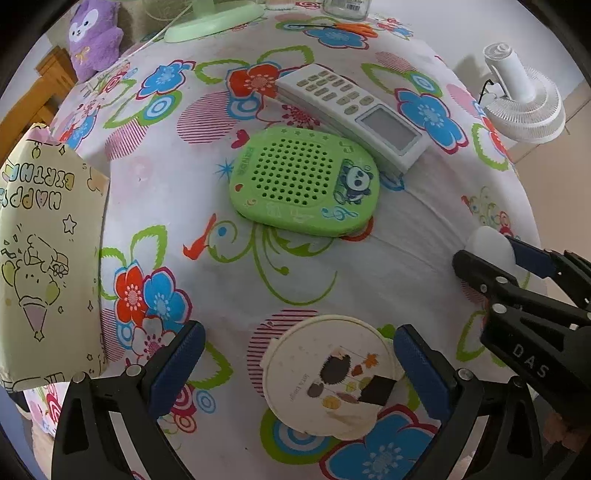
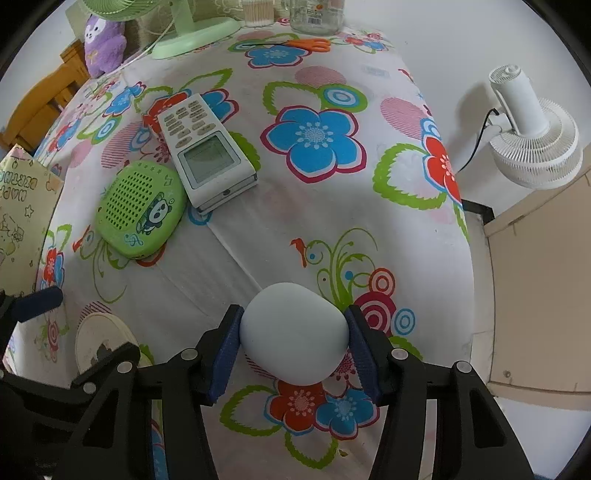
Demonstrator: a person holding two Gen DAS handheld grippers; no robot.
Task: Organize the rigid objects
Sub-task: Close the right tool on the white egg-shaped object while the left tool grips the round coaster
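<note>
A smooth pale-blue rounded case (image 2: 294, 334) is clamped between the right gripper (image 2: 294, 345) pads, seemingly for relocation; the left gripper (image 1: 299, 363) is held open astride a round cream lid (image 1: 328, 373).

Looks like somebody's home, probably a living room or bedroom. There's a flowery tablecloth (image 2: 314, 206), a purple plush toy (image 2: 103, 44), a green desk fan (image 2: 184, 29), and a white fan (image 2: 532, 140) on the floor.

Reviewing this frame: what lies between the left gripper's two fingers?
The round cream lid lies flat on the flowered cloth between the left gripper's open fingers, one pad near its right edge; the left wrist view shows it.
</note>
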